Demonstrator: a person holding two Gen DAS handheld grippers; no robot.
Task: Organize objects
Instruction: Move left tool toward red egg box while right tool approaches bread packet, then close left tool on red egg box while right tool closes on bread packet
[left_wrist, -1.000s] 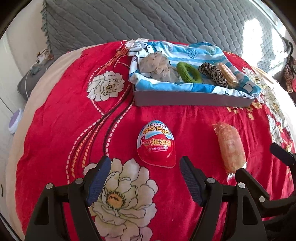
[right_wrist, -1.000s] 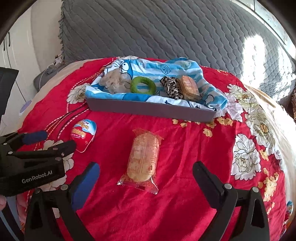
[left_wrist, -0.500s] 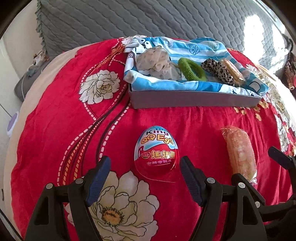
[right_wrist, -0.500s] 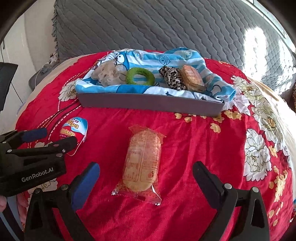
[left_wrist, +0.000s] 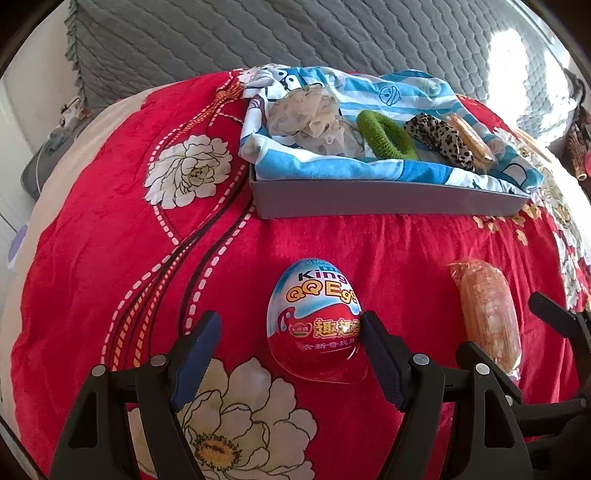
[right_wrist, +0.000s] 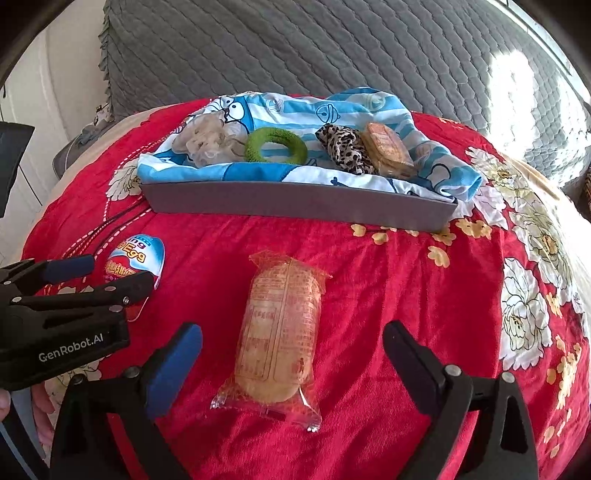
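Both claws hover low over the red flowered blanket (left_wrist: 332, 236) with jaws spread wide. The left claw (left_wrist: 291, 350) has closed in since a second ago, its right finger now at the toy egg (left_wrist: 314, 321), a red, white and blue shell lying flat. The right claw (right_wrist: 291, 354) straddles the wrapped biscuit pack (right_wrist: 280, 332). The grey tray (right_wrist: 295, 203) sits farther back.

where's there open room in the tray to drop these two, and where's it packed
Inside the grey tray, the blue striped cloth lies bare along the near wall, in front of the green ring. The rest is crowded: cream scrunchie, ring, leopard scrunchie and wrapped biscuit sit in a row. The red blanket between tray and snack pack is free.
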